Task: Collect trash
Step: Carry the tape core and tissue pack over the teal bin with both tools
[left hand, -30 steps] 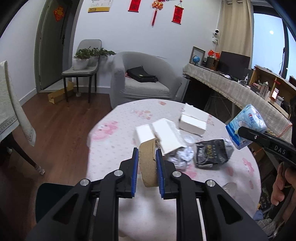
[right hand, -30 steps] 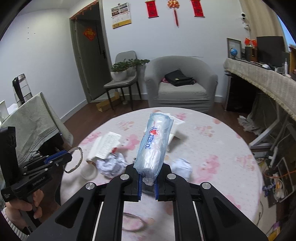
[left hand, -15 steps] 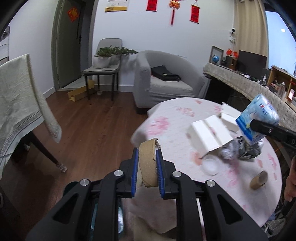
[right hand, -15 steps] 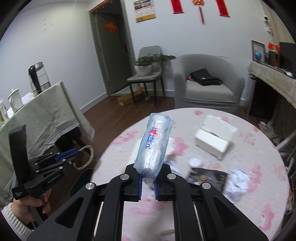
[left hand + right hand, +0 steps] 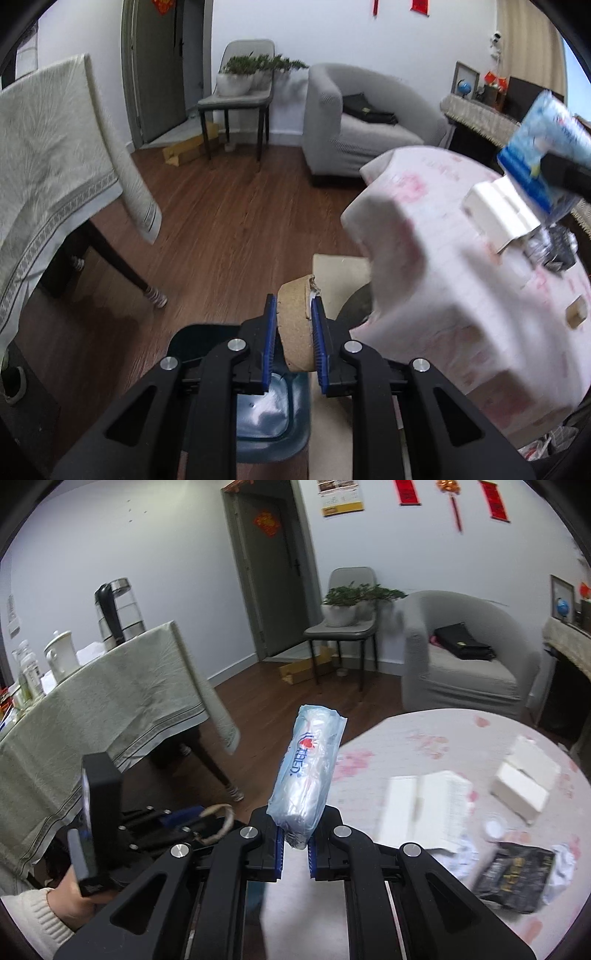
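Both tools have swung away from the round pink-flowered bench; the left tool grips a brown cardboard tape ring above a dark blue plastic bin, while the right tool clamps a clear blue-printed plastic tissue wrapper.

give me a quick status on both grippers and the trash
Left gripper shut on cardboard tape core, above blue bin. Right gripper shut on plastic wrapper. More trash on table. Nothing in the way.
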